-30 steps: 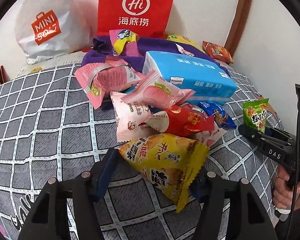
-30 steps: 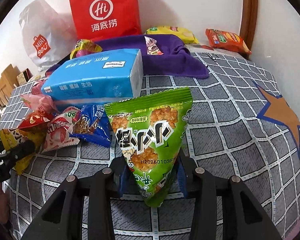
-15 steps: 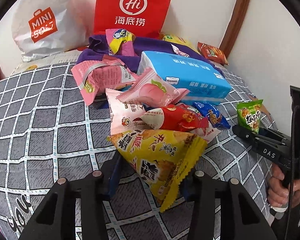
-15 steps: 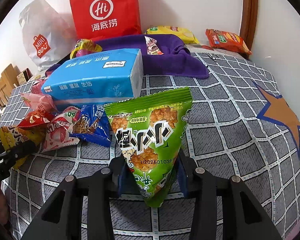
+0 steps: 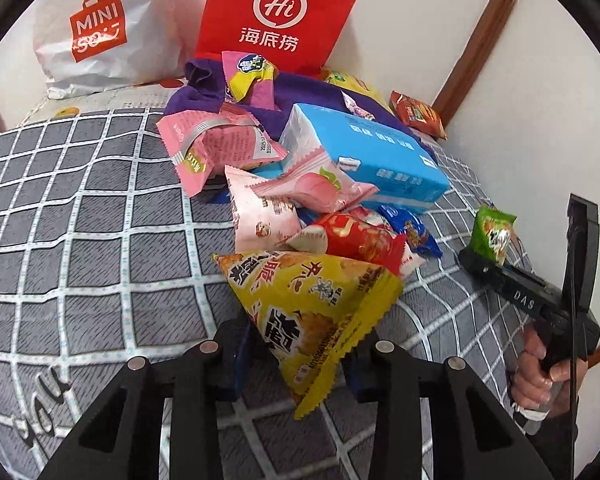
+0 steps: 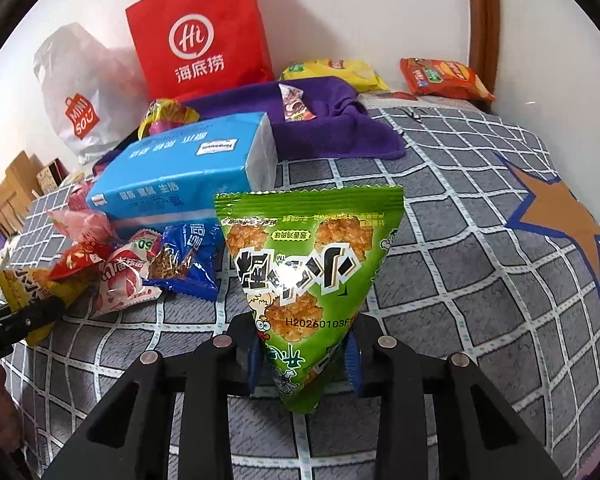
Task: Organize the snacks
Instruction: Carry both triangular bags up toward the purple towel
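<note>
My left gripper is shut on the lower corner of a yellow triangular snack packet at the near end of a snack pile on the checked bedspread. In the right wrist view my right gripper holds a green triangular snack packet upright by its lower tip. Its jaws are closing, with the pads pressing on the packet. From the left wrist view, the right gripper and the green packet are at the right, with a hand on the grip.
Behind the yellow packet lie pink, red and blue packets and a blue tissue pack. A purple cloth, a red paper bag and a white bag stand by the wall. Chip bags lie at the back right.
The left jaws have closed in onto the yellow packet, which now stands more upright between them. The right jaws have pinched a little tighter on the green packet.
</note>
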A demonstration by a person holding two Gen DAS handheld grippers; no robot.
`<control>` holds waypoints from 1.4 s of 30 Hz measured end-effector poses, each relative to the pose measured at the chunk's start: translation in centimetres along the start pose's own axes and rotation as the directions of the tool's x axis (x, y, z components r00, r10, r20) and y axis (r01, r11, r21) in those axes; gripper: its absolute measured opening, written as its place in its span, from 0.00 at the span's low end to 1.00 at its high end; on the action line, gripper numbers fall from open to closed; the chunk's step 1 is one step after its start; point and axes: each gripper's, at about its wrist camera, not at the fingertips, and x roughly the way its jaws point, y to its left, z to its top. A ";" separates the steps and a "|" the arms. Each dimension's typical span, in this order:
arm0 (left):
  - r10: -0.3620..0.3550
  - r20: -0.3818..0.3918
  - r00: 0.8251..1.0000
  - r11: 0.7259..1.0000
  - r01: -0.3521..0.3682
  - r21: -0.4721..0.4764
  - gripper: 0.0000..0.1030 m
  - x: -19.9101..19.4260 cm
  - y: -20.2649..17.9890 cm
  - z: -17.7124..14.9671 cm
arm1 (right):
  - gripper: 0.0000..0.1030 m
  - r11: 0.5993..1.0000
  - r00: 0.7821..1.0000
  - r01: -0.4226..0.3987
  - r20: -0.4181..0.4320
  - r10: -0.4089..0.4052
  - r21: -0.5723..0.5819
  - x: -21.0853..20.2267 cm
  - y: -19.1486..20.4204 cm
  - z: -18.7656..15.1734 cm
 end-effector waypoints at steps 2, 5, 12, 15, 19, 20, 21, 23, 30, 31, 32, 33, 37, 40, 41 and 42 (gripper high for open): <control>0.003 0.001 1.000 1.000 -0.003 0.016 0.33 -0.7 -0.3 -0.2 | 0.32 1.000 1.000 0.007 0.016 -0.007 0.007 -0.8 0.0 -0.2; 0.008 0.000 1.000 1.000 -0.008 0.028 0.33 -1.8 -0.7 -0.4 | 0.32 1.000 1.000 -0.006 0.019 0.006 -0.006 -2.1 0.6 -0.5; -0.022 0.036 0.999 0.999 0.021 0.046 0.33 -4.8 -2.1 0.4 | 0.32 0.999 1.000 0.003 0.030 -0.002 -0.043 -5.3 1.9 -0.4; -0.038 0.052 0.998 0.998 0.035 0.056 0.33 -6.1 -3.2 1.6 | 0.32 0.999 0.999 0.000 0.047 0.003 -0.052 -6.8 2.3 0.3; -0.044 0.062 0.997 0.998 0.041 0.048 0.33 -6.9 -4.4 3.5 | 0.32 0.998 0.998 -0.009 0.062 0.013 -0.060 -8.4 3.1 2.0; -0.049 0.063 0.997 0.998 0.047 0.046 0.33 -7.1 -4.8 4.1 | 0.32 0.998 0.998 -0.008 0.067 0.013 -0.062 -8.6 3.3 2.6; -0.051 0.066 0.997 0.998 0.048 0.046 0.33 -7.2 -5.1 4.6 | 0.32 0.998 0.997 -0.007 0.074 0.012 -0.062 -8.9 3.4 3.2; -0.041 0.075 0.996 0.998 0.036 0.055 0.33 -7.4 -5.8 5.8 | 0.32 0.998 0.997 0.002 0.079 0.003 -0.067 -9.3 3.7 4.5; -0.037 0.105 0.994 0.996 0.029 0.083 0.33 -7.5 -7.7 10.3 | 0.32 0.997 0.992 0.024 0.126 -0.014 -0.078 -10.2 4.2 9.4; -0.037 0.107 0.994 0.996 0.028 0.088 0.33 -7.4 -7.9 10.9 | 0.32 0.997 0.992 0.023 0.129 -0.012 -0.079 -10.3 4.3 10.0; -0.036 0.109 0.993 0.995 0.026 0.092 0.33 -7.2 -8.0 11.5 | 0.32 0.996 0.991 0.025 0.137 -0.014 -0.084 -10.4 4.3 10.7; -0.036 0.110 0.993 0.995 0.026 0.093 0.33 -7.0 -8.1 12.1 | 0.32 0.996 0.990 0.027 0.143 -0.014 -0.085 -10.4 4.4 11.4; -0.040 0.107 0.994 0.995 0.030 0.091 0.33 -6.1 -8.3 14.4 | 0.32 0.996 0.987 0.031 0.159 -0.017 -0.085 -10.1 4.3 13.6; -0.029 0.109 0.994 0.996 0.019 0.093 0.33 -5.4 -8.2 16.0 | 0.32 0.997 0.987 0.034 0.162 -0.021 -0.076 -9.4 4.2 15.1; -0.027 0.111 0.993 0.996 0.017 0.092 0.33 -5.2 -8.1 16.5 | 0.32 0.997 0.986 0.032 0.163 -0.020 -0.073 -9.2 4.1 15.5; -0.026 0.109 0.994 0.996 0.017 0.087 0.33 -4.9 -7.9 17.2 | 0.32 0.997 0.986 0.031 0.164 -0.019 -0.071 -8.9 4.1 16.0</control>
